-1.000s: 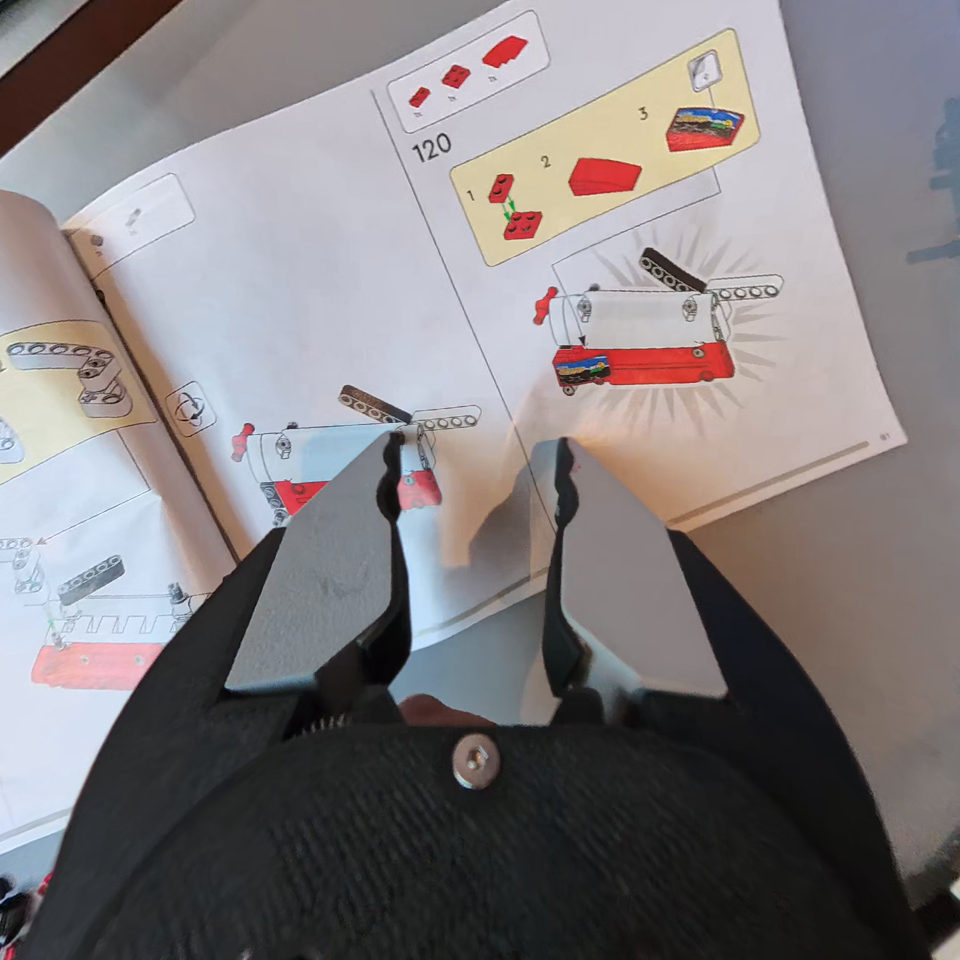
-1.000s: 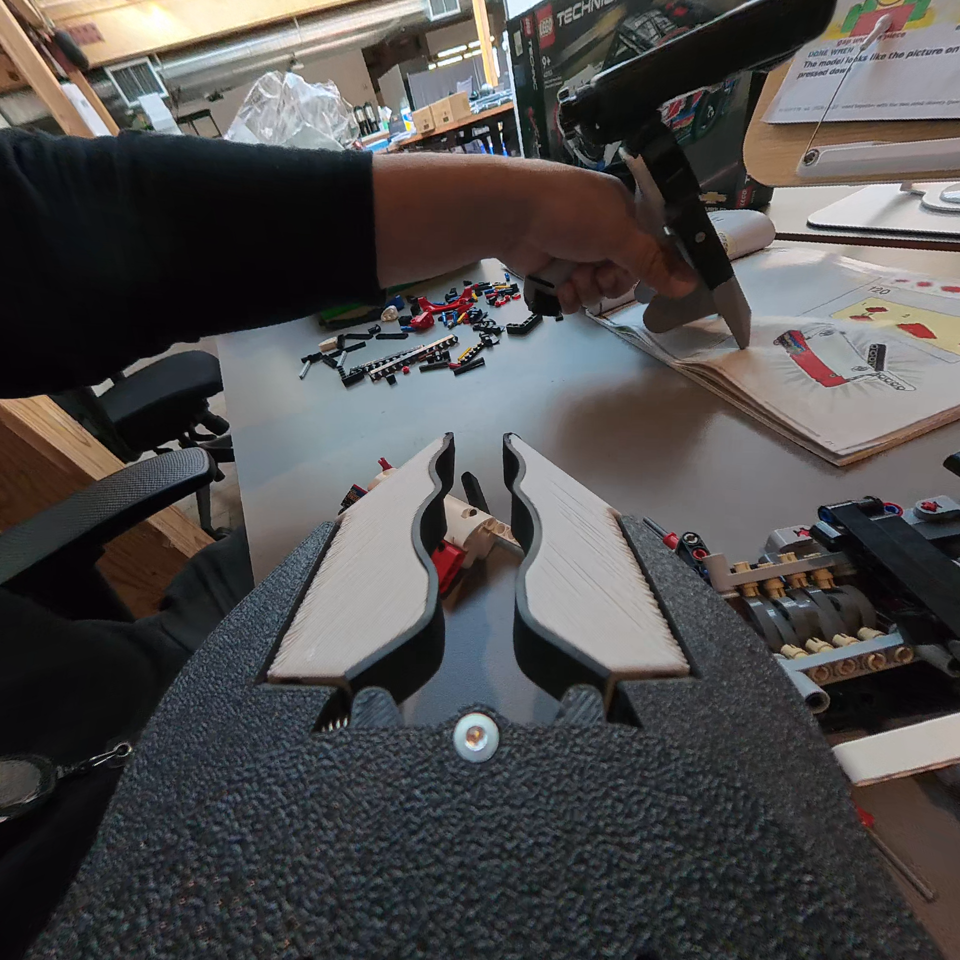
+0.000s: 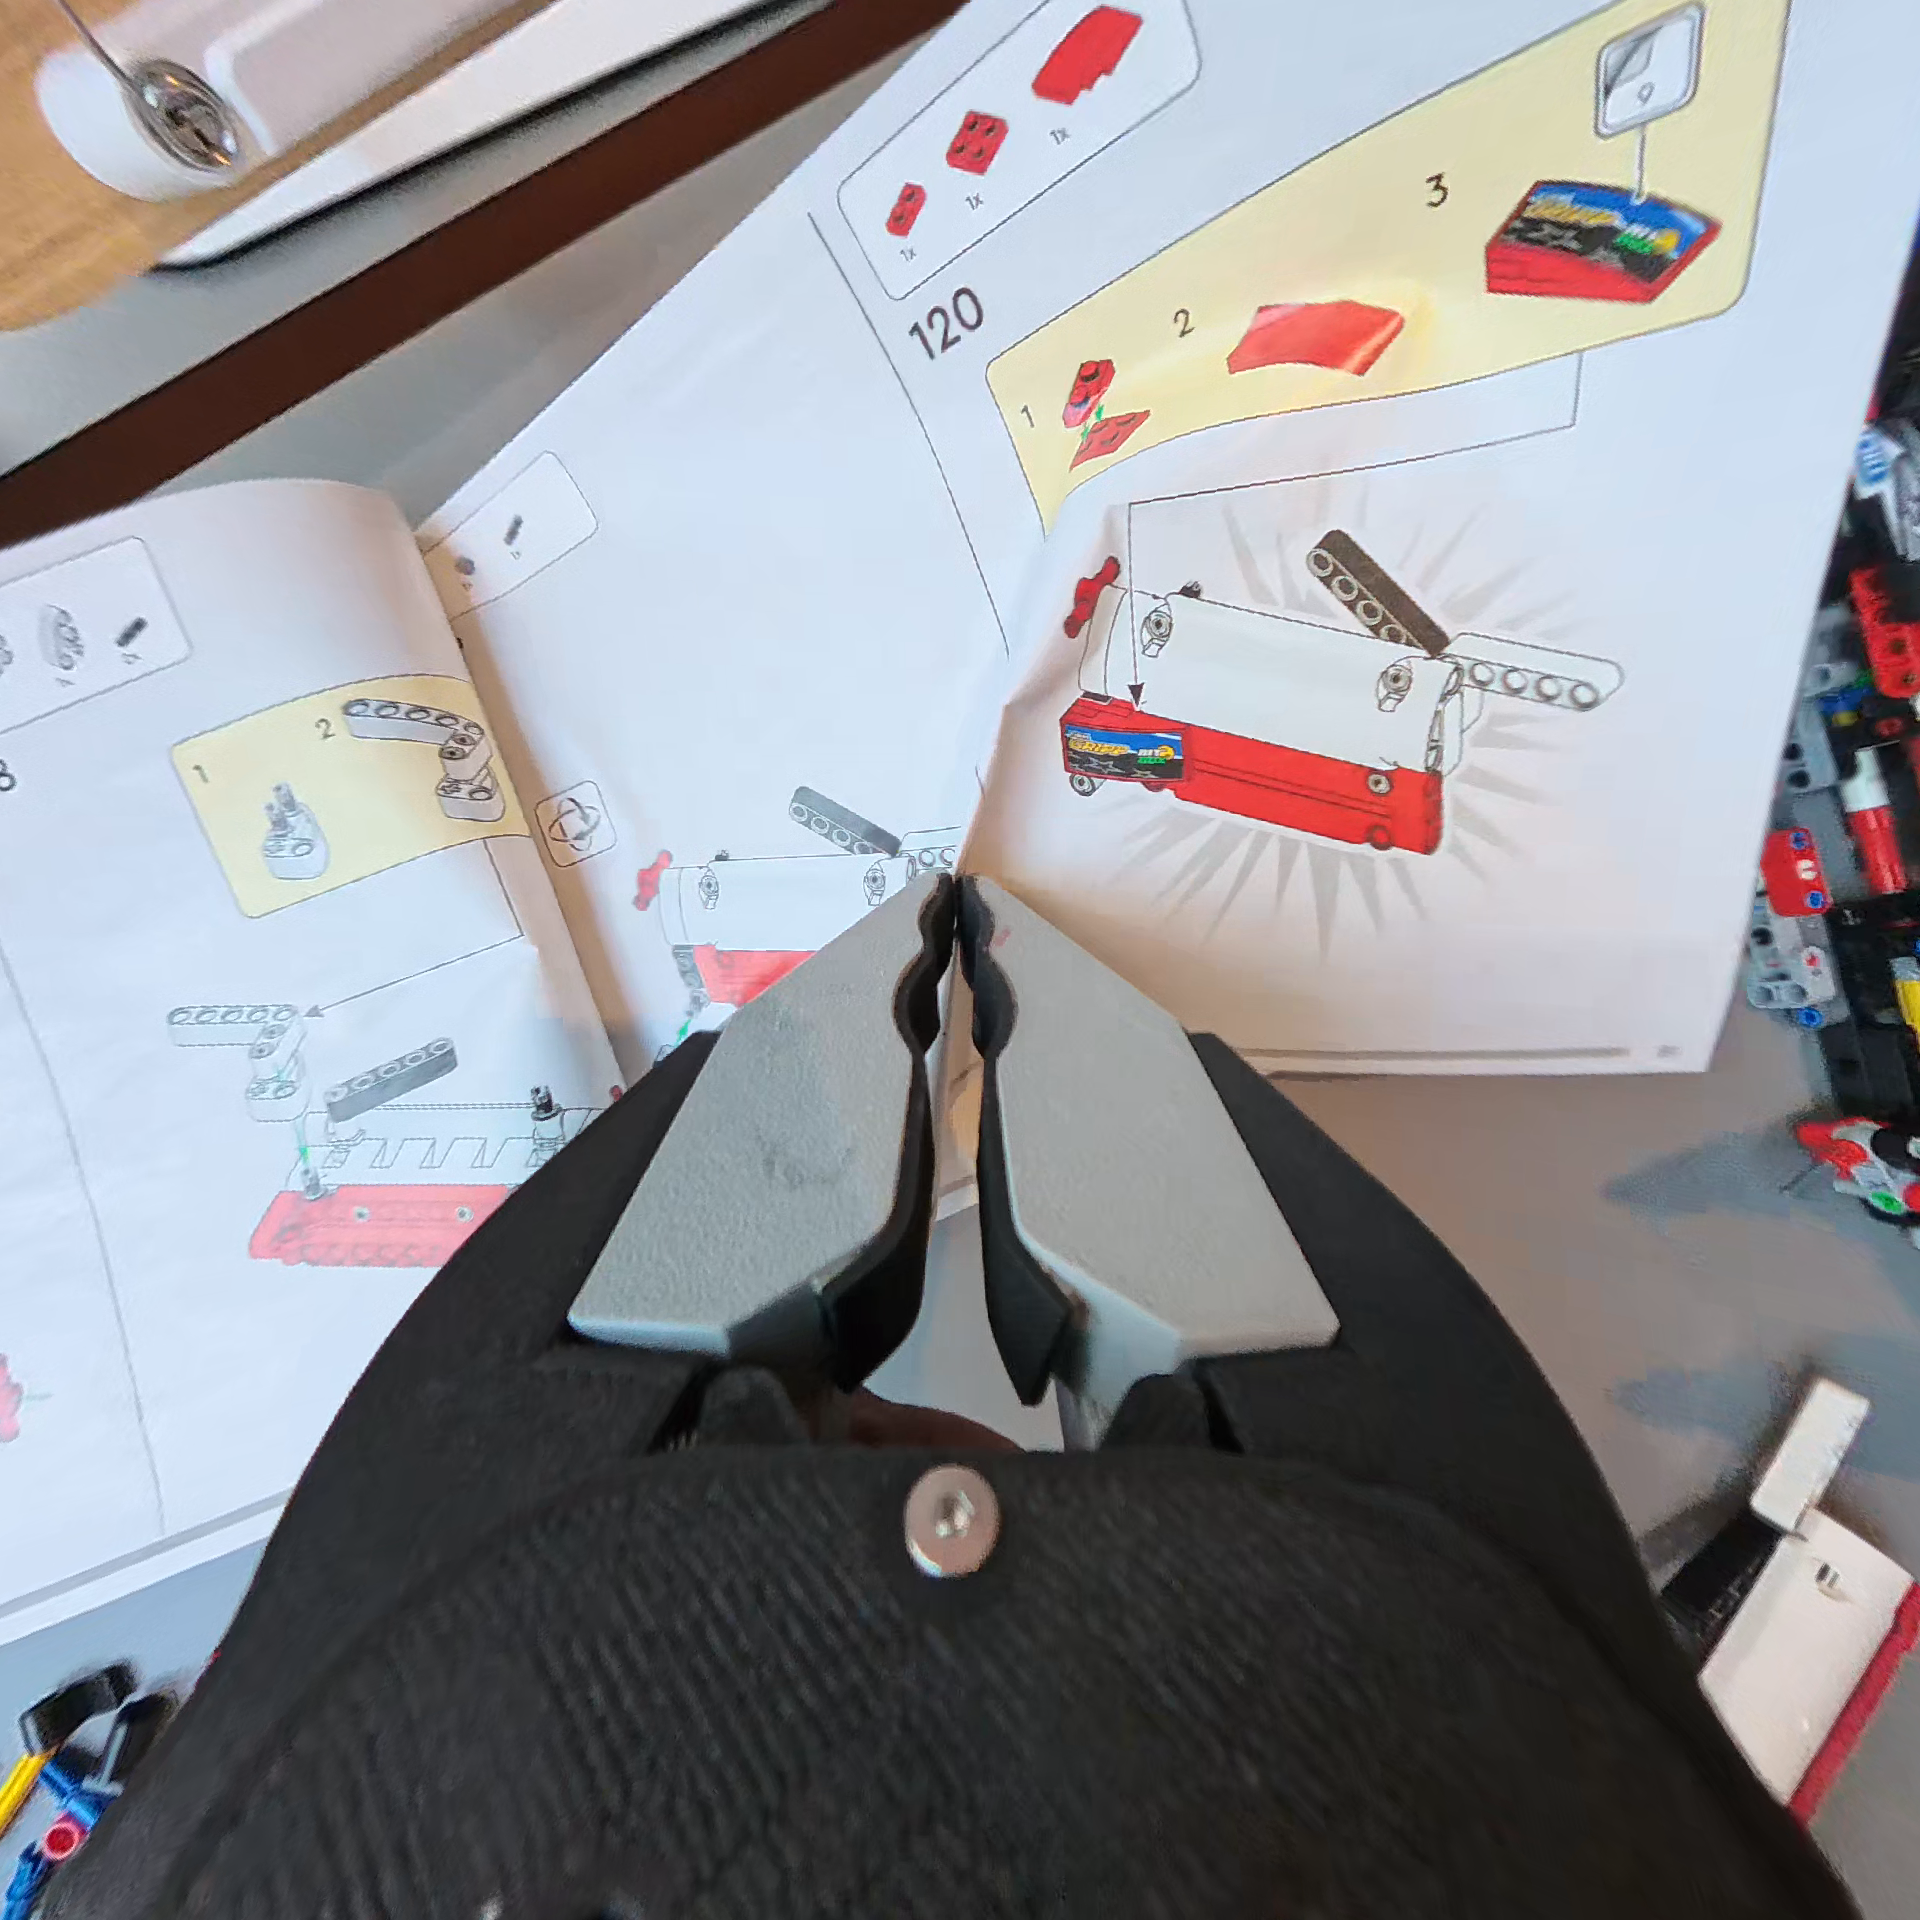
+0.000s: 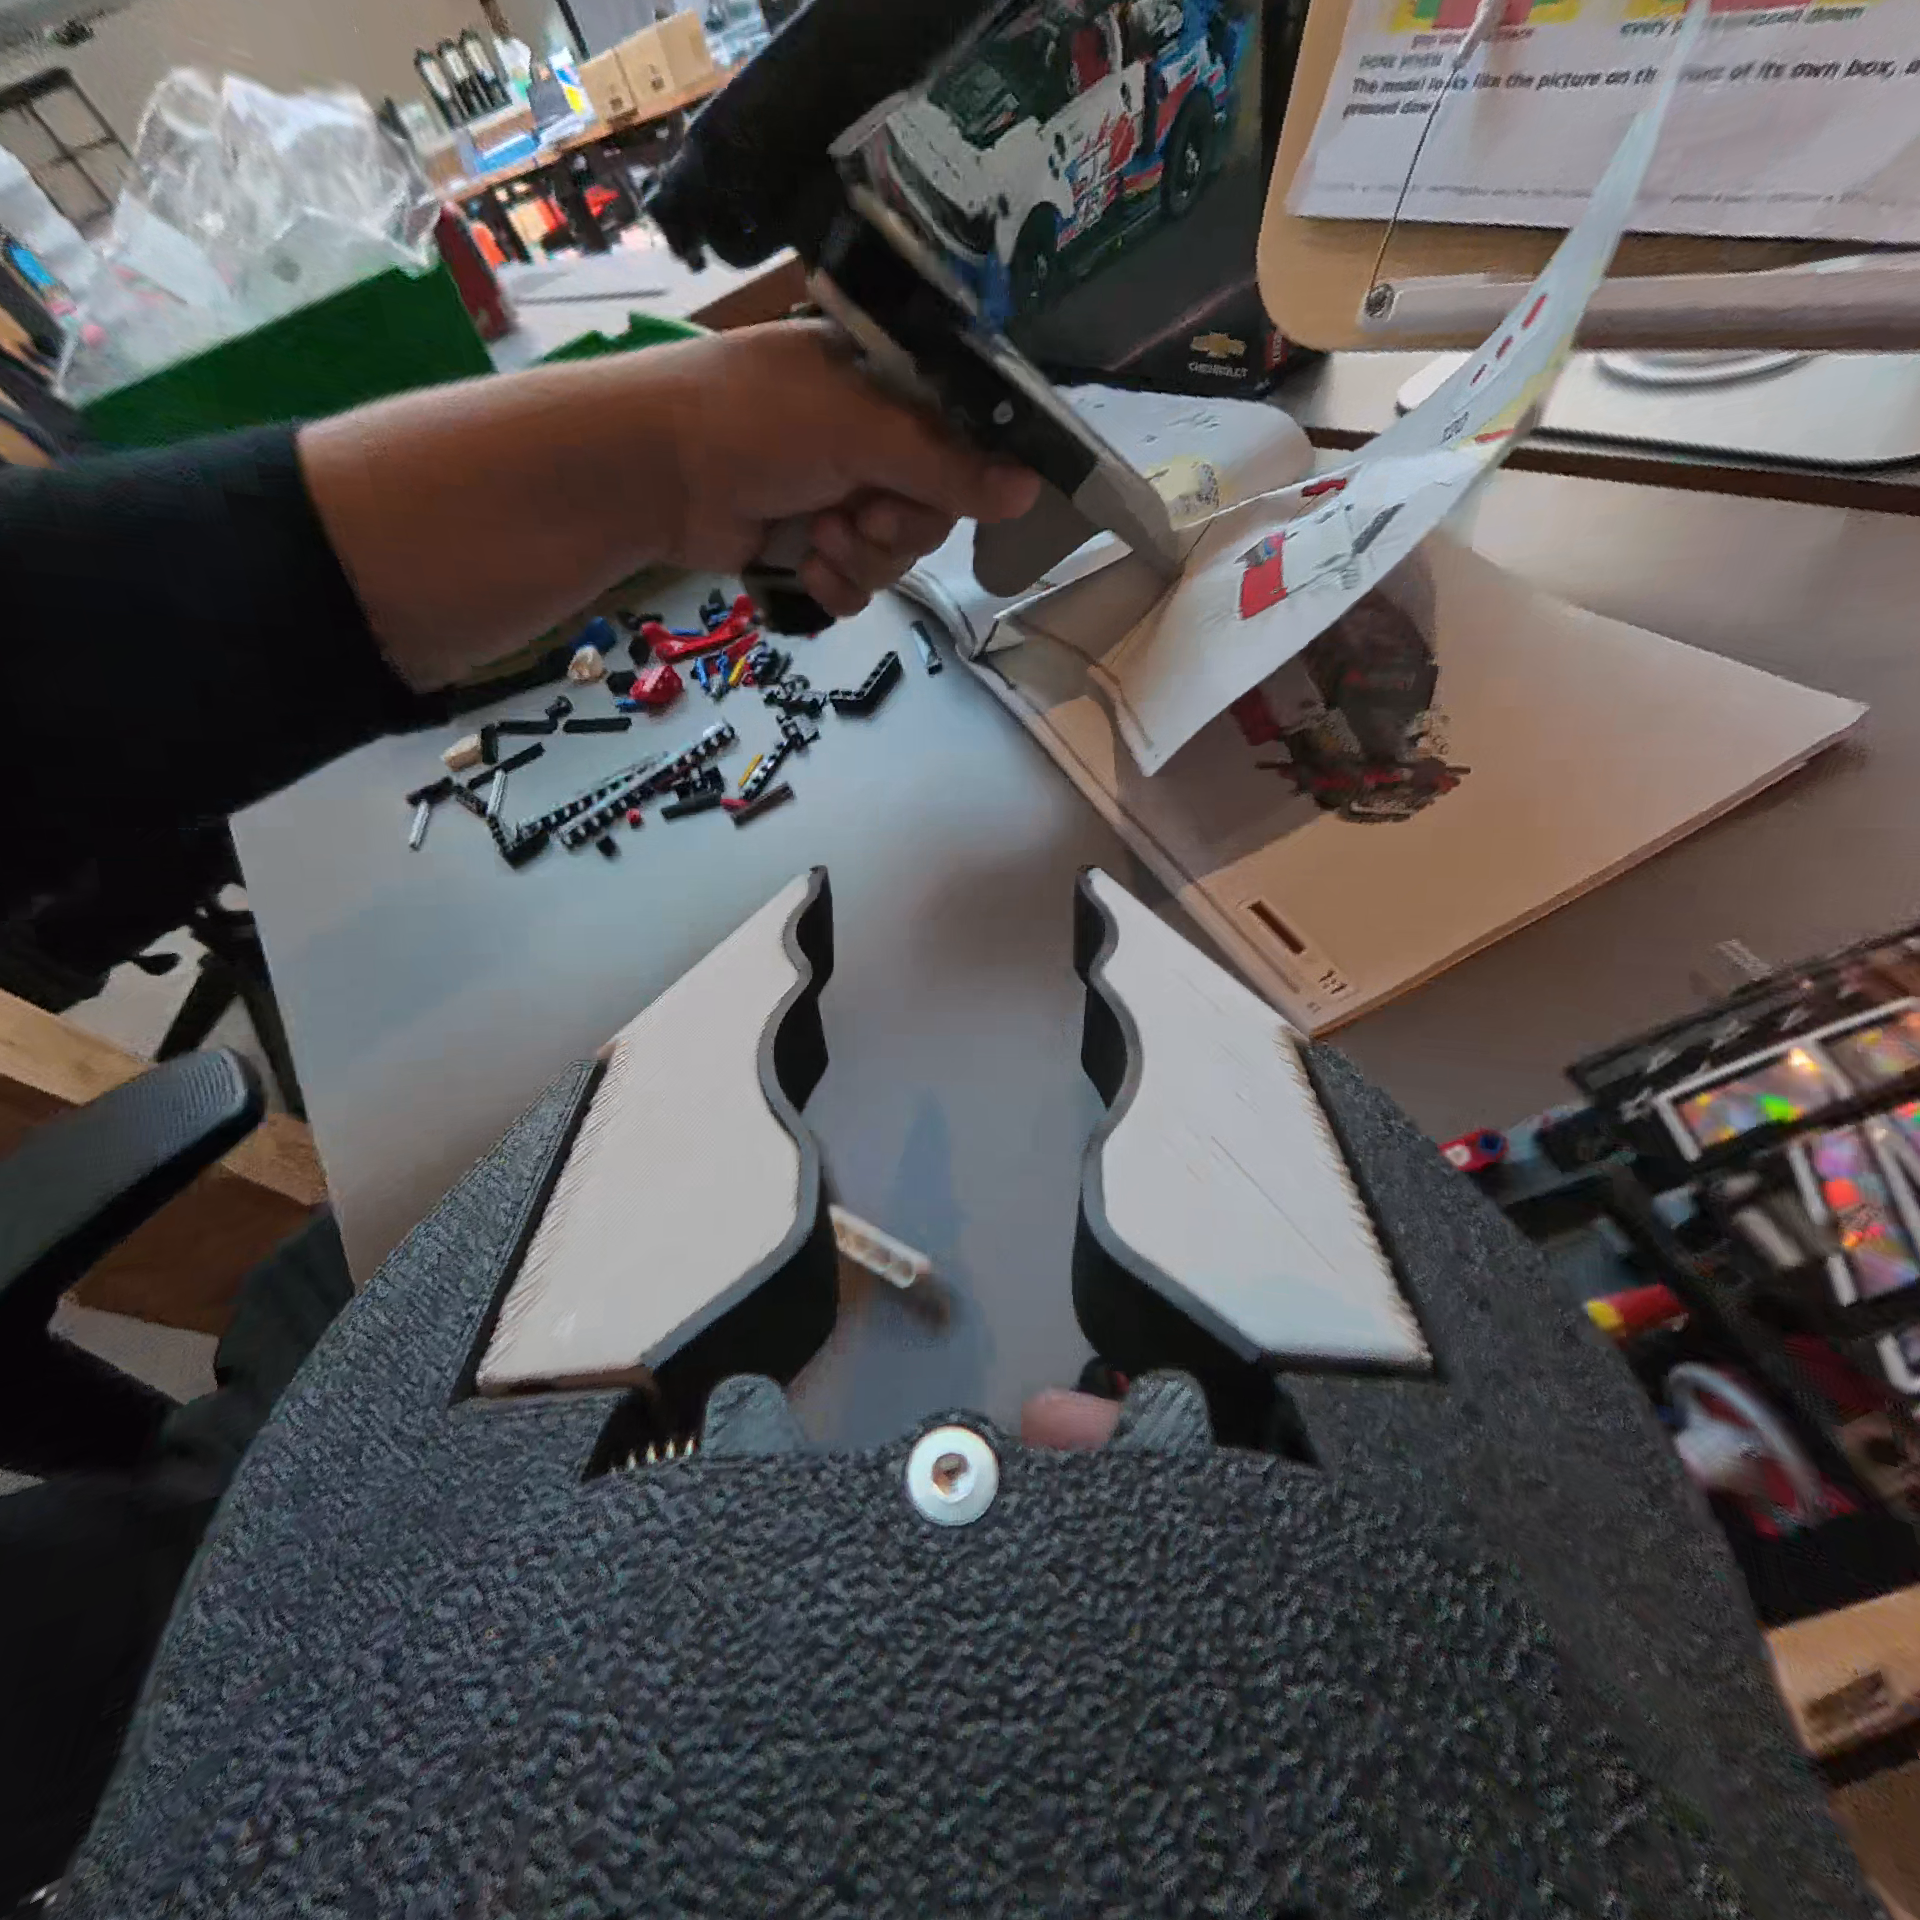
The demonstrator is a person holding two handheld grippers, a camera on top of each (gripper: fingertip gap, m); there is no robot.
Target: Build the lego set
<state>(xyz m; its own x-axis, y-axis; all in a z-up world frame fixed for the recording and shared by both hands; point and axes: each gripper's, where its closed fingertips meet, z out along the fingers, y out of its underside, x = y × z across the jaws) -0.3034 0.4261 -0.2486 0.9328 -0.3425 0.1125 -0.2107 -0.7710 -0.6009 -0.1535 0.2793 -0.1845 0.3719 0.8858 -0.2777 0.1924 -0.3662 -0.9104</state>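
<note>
- While the page of the instruction booklet is pinched and lifted by the closed left gripper, a page-turn is judged in hand.
- Beside the booklet, the right gripper is held wide and empty over the surface.
- Left of the booklet, loose lego pieces are scattered; next, the page needs carrying over and releasing.

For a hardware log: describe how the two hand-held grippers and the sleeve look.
The left hand-held gripper has flat grey fingers with wavy black inner edges, on a black textured body with one silver screw. The right hand-held gripper is alike, with paler ribbed fingers. The sleeve is black.
</note>
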